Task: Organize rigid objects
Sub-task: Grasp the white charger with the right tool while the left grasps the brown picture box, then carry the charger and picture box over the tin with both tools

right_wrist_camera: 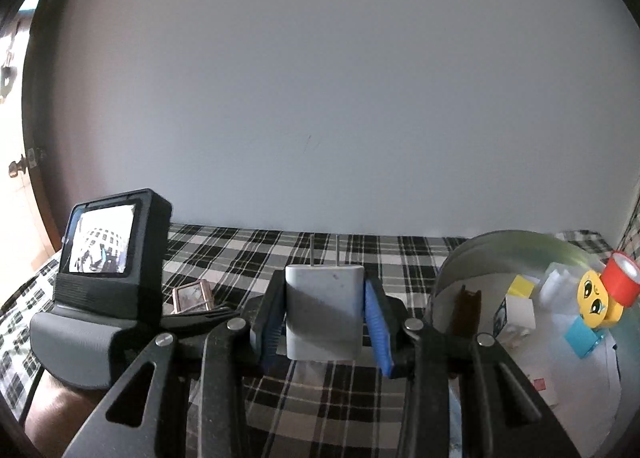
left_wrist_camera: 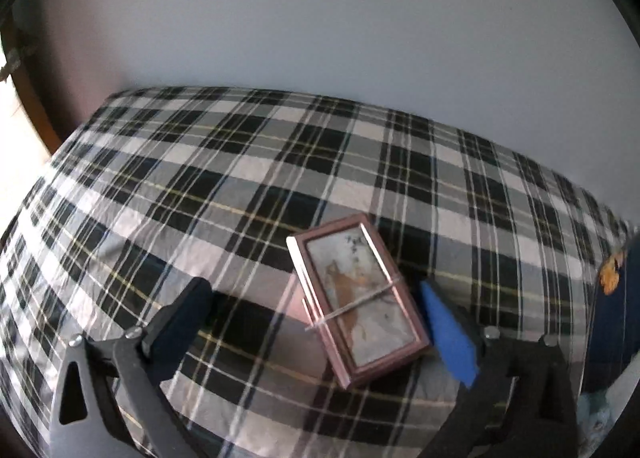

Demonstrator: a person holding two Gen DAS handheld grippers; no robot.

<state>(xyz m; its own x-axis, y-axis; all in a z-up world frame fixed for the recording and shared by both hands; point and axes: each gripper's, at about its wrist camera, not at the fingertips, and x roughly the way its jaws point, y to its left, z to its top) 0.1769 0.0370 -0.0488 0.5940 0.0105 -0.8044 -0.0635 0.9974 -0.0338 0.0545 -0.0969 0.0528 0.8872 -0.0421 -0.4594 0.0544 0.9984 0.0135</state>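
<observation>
A pink box [left_wrist_camera: 356,298] with a picture lid and a string around it lies on the plaid bed cover [left_wrist_camera: 248,178]. My left gripper [left_wrist_camera: 316,302] is open, its fingers either side of the box, the blue-padded right finger [left_wrist_camera: 448,334] close to it. My right gripper [right_wrist_camera: 325,318] is shut on a white plug adapter [right_wrist_camera: 325,310], prongs up, held above the cover. The pink box also shows small in the right wrist view [right_wrist_camera: 192,296].
A clear round container [right_wrist_camera: 532,298] at the right holds toy blocks, a yellow face piece [right_wrist_camera: 596,298] and a red cap [right_wrist_camera: 622,276]. The left gripper's body and screen [right_wrist_camera: 108,258] stand at the left. A plain wall lies behind the bed.
</observation>
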